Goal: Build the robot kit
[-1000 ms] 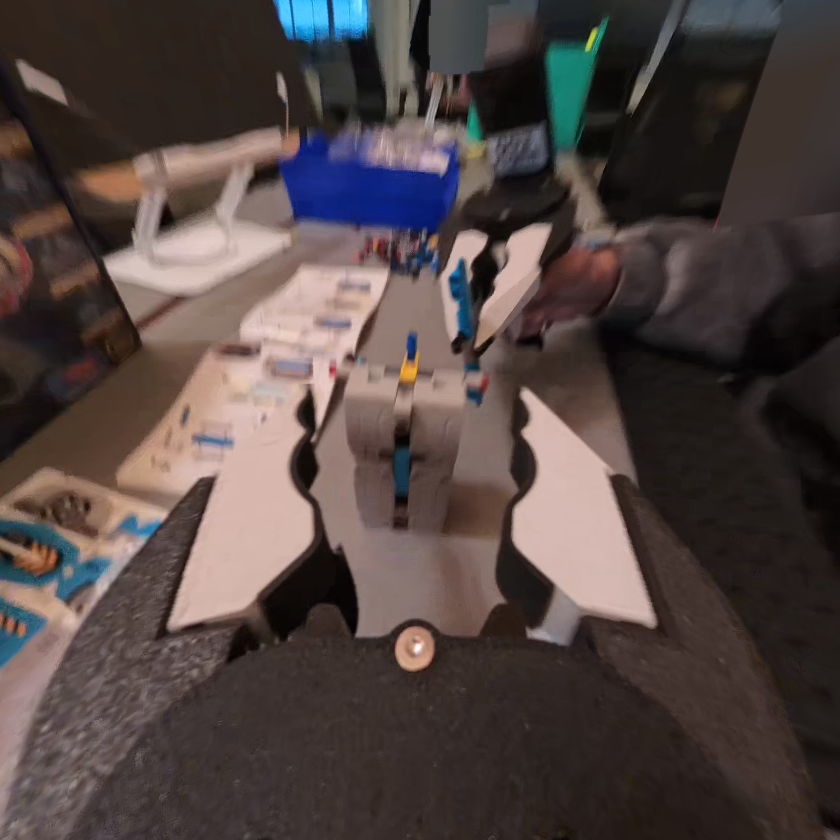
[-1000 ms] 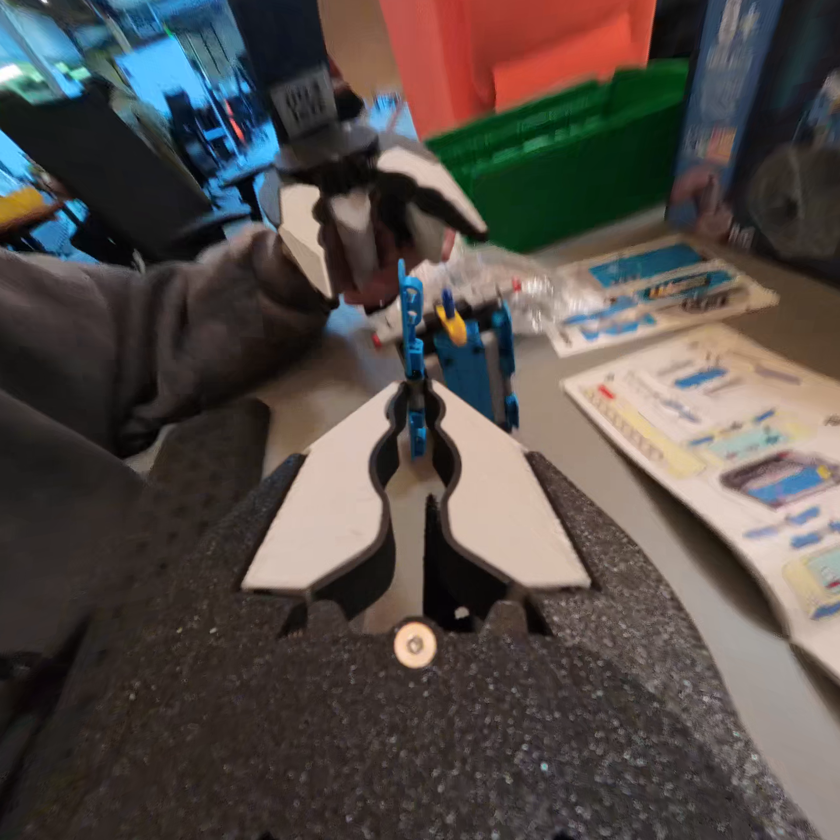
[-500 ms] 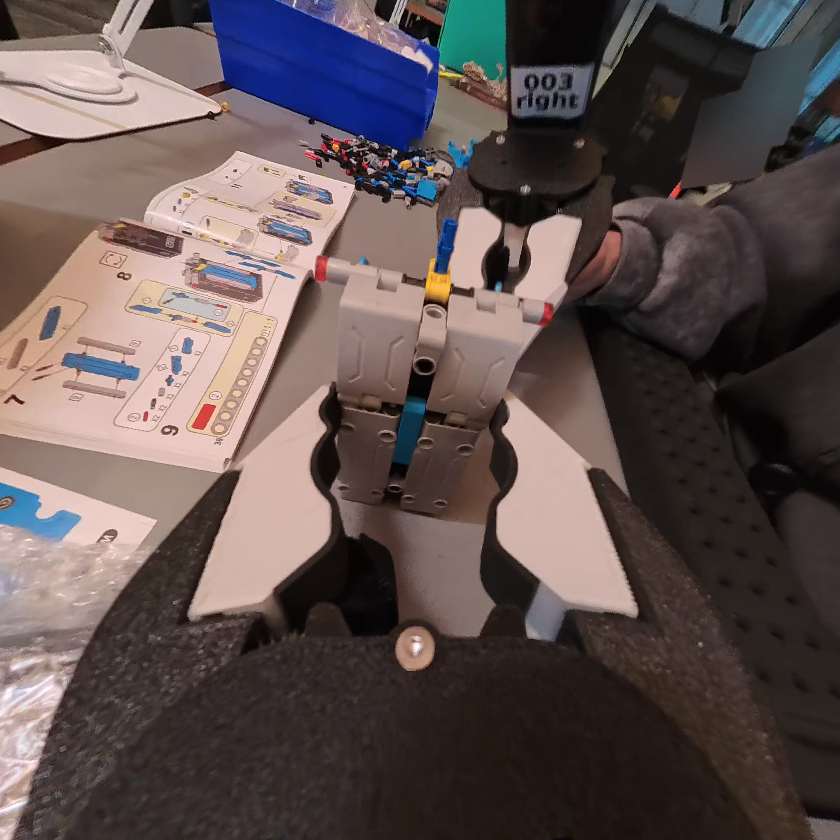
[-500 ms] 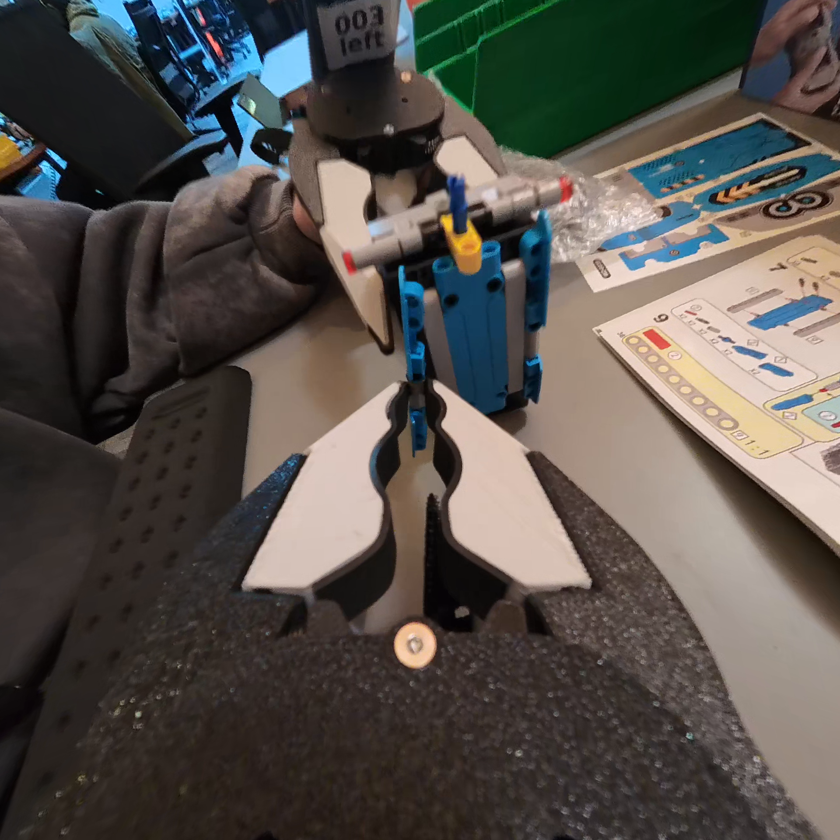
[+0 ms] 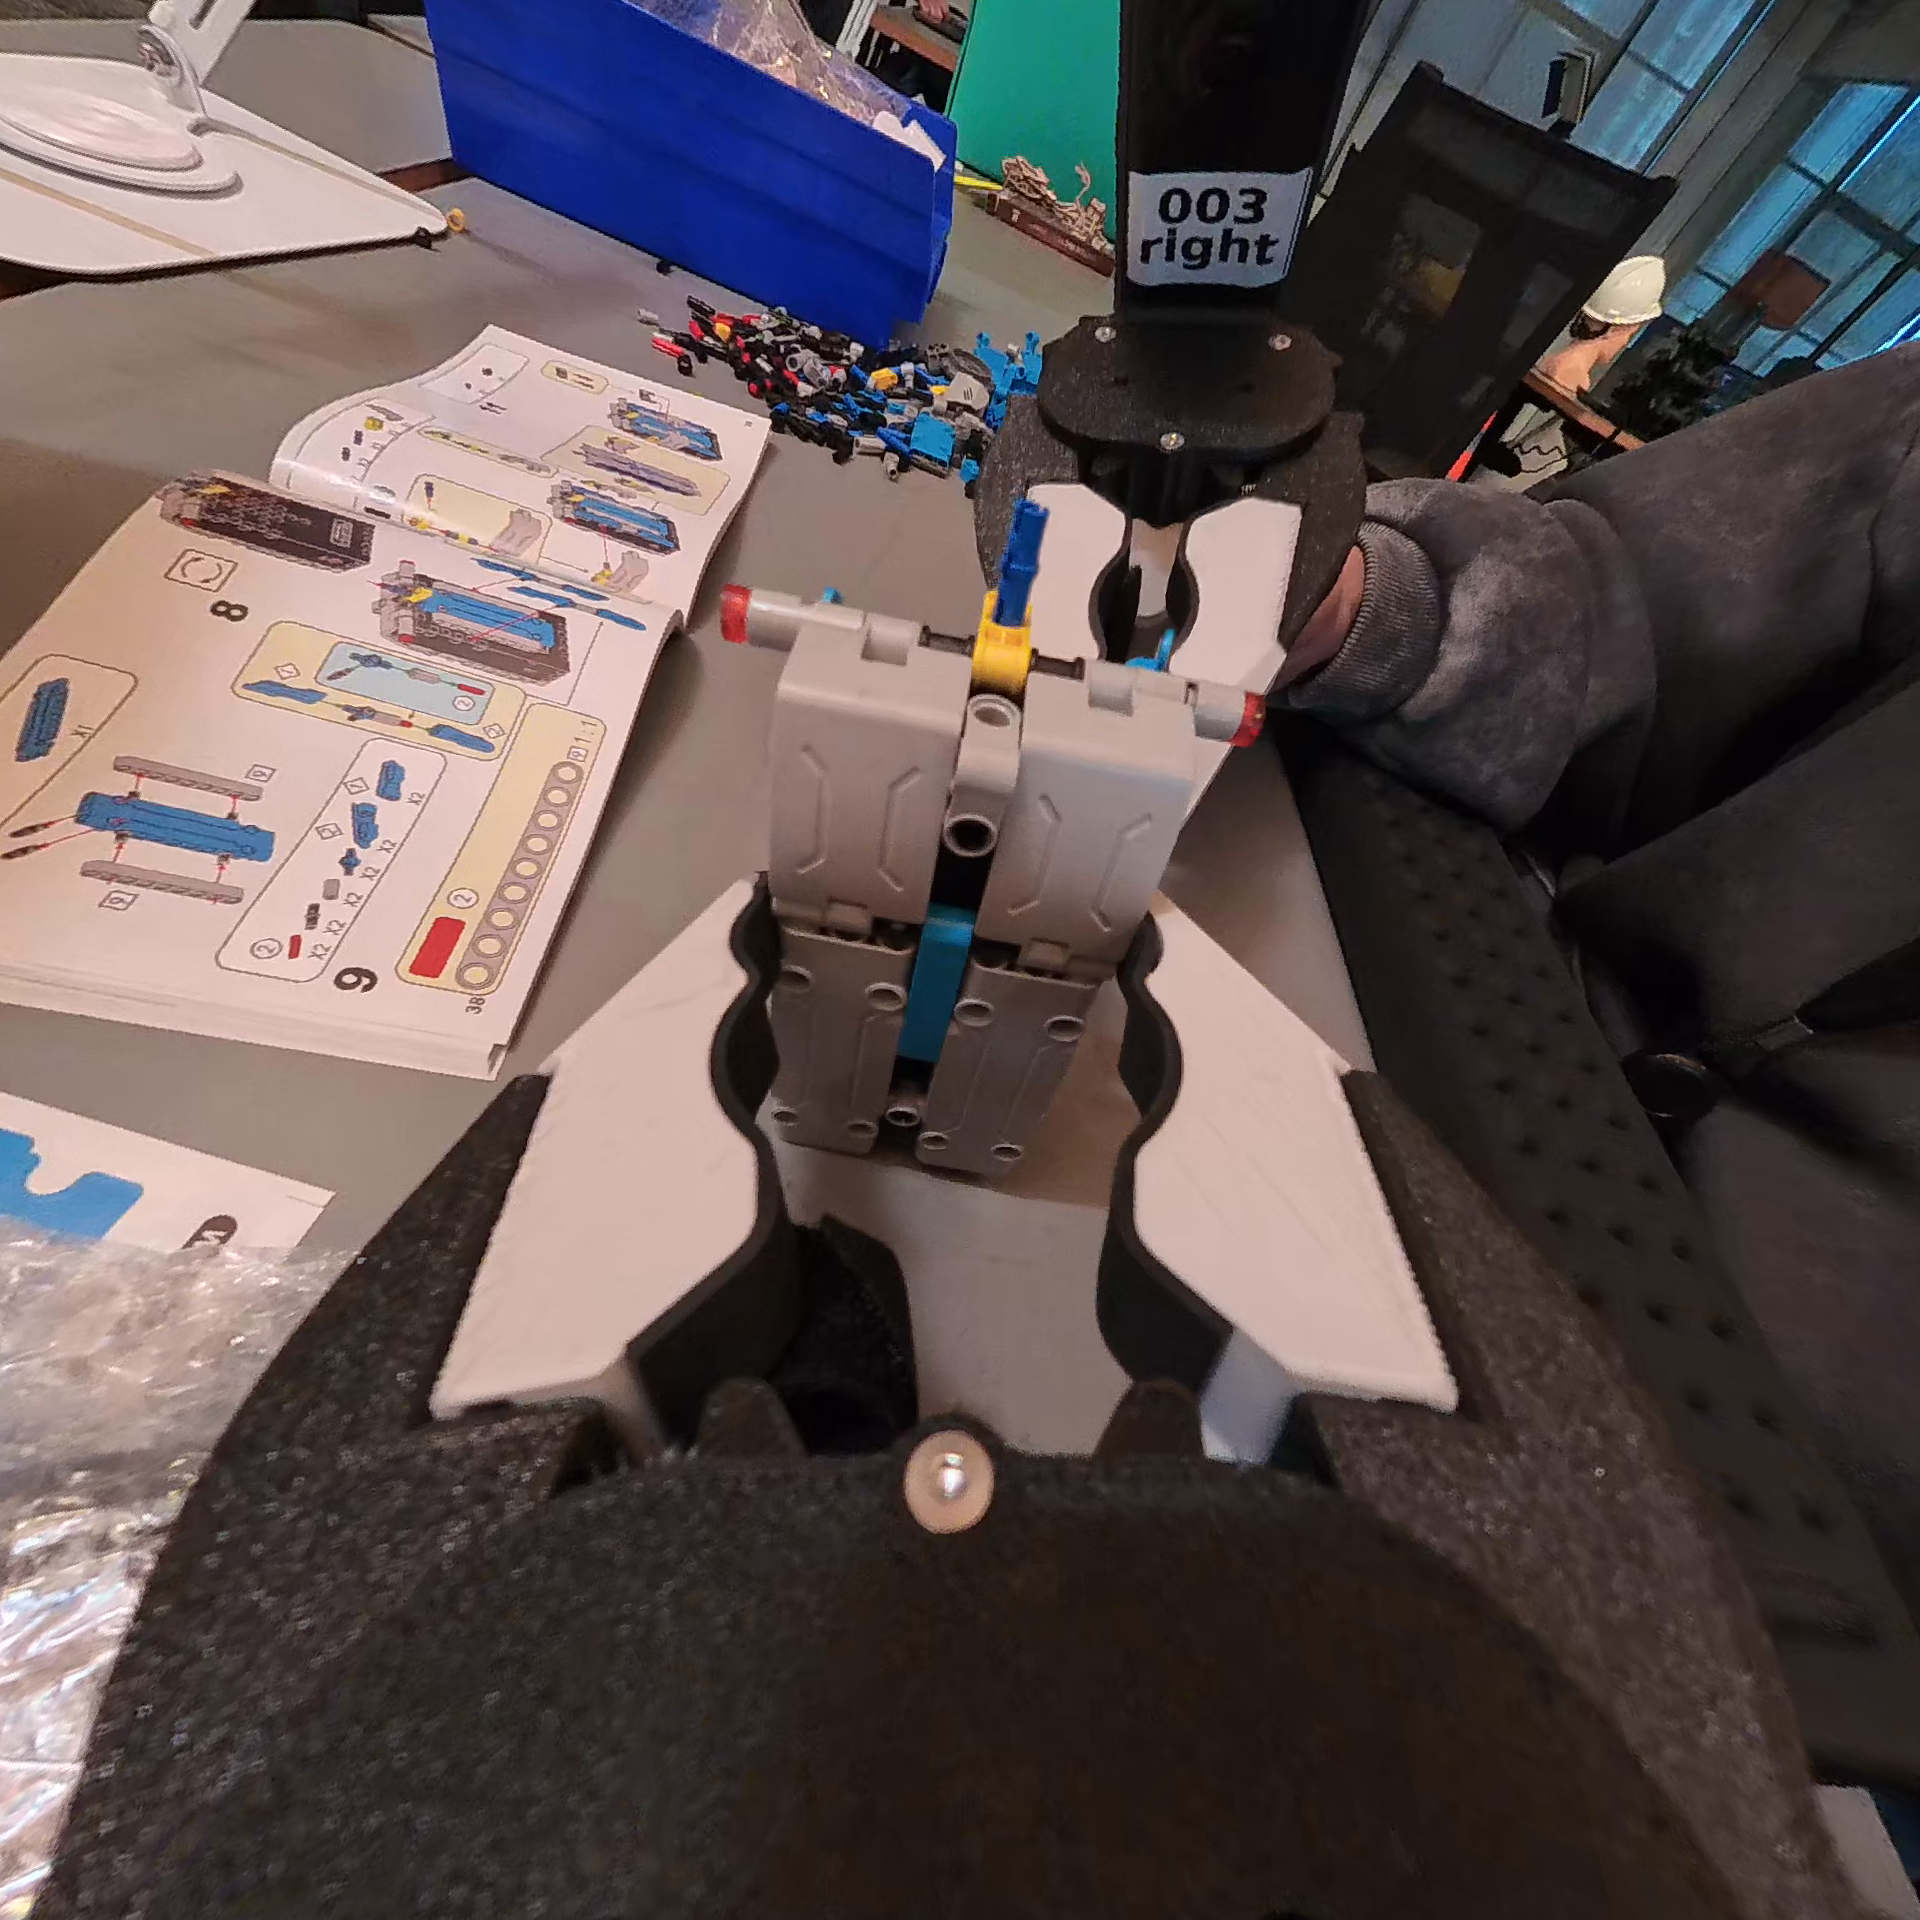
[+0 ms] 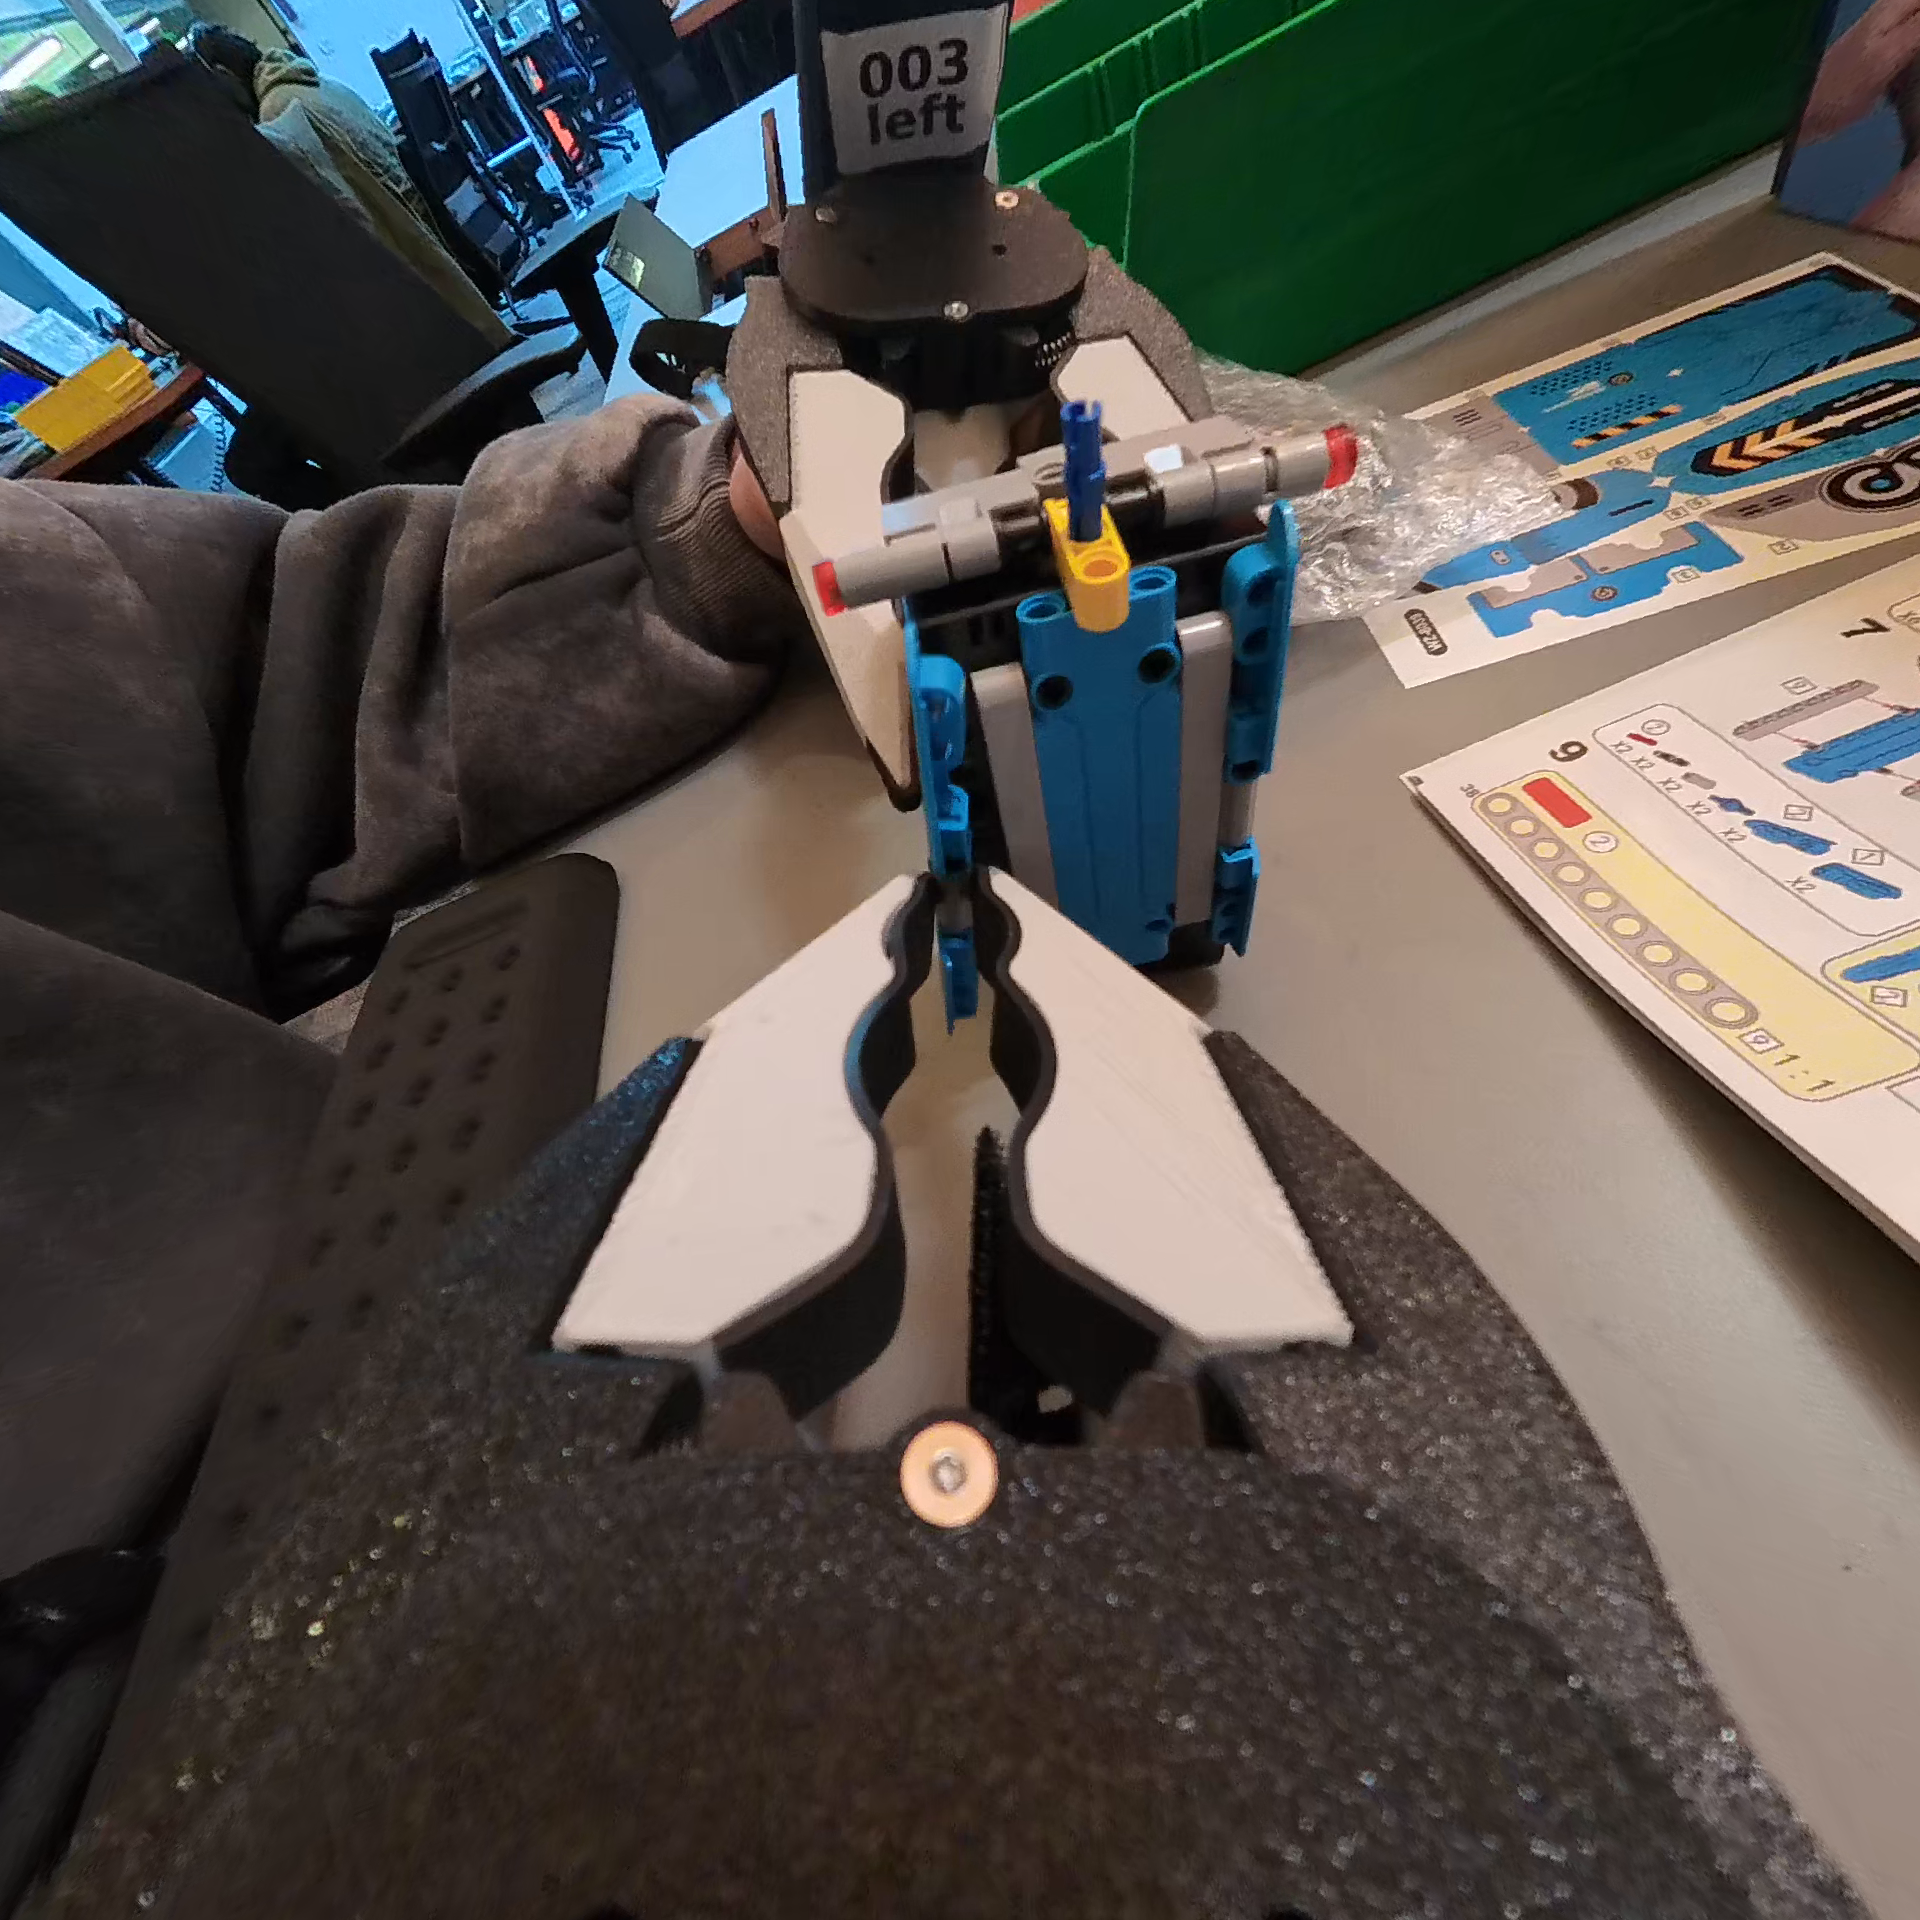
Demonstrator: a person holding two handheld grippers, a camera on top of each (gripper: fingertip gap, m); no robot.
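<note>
A grey and blue brick model (image 5: 966,862) stands upright on the grey table (image 5: 623,1091). It has a grey cross axle with red ends and a yellow connector with a blue pin on top. My left gripper (image 5: 951,925) is shut on the model's lower sides. In the right wrist view the model (image 6: 1101,748) shows its blue face, with the left gripper (image 6: 935,343) behind it. My right gripper (image 6: 956,883) is shut on a thin blue beam (image 6: 951,790) held upright against the model's left edge. It also shows in the left wrist view (image 5: 1143,665) behind the model.
An open instruction booklet (image 5: 312,727) lies left of the model. A pile of loose small pieces (image 5: 852,384) and a blue bin (image 5: 675,156) sit behind it. A green bin (image 6: 1403,156), sticker sheet (image 6: 1662,499), clear plastic bag (image 5: 104,1403) and black perforated mat (image 5: 1507,1039) surround the work spot. Only a small space, under 4 cm, lies between the two pairs of fingers.
My left gripper has closed on the model's sides. My right gripper has brought the blue beam up against the model's edge. Both have held nearly still over the last half second.
</note>
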